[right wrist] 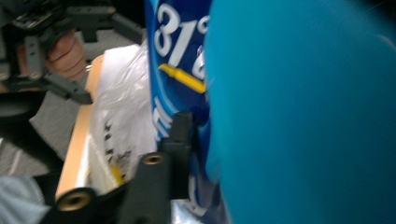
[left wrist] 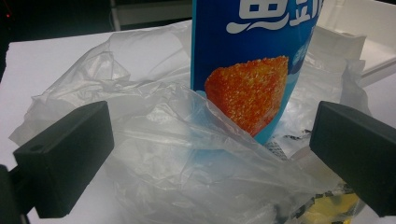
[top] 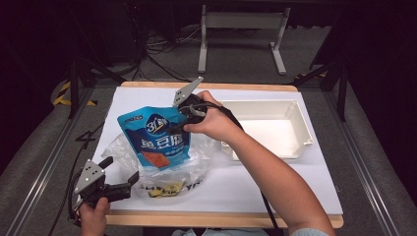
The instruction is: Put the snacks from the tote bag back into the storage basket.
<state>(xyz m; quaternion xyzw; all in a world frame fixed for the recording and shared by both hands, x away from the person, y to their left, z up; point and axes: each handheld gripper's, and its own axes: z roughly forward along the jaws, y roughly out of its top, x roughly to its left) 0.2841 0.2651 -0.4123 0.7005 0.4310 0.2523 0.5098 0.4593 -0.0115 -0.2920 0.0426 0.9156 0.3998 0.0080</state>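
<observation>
Left tongs (top: 129, 183) at the near-left worktop edge, jaws spread wide, gripping nothing; in the left gripper view the crumpled clear plastic bag (left wrist: 187, 154) lies between the 2 jaws, but neither pad presses on it. Bag sits on the white sheet (top: 275, 182) covering the worktop (top: 221, 220), near-left of centre. Blue snack pouch (top: 156, 136) stands upright in the bag, lower end inside, top clear above it. Right tongs (top: 183, 119) clamped on the pouch's upper right edge; the right gripper view shows 1 black jaw flat against the blue film, the other hidden behind the pouch. Right hand (top: 212, 120) just beside the pouch. White tray (top: 298, 126) farther right, apart from the bag.
</observation>
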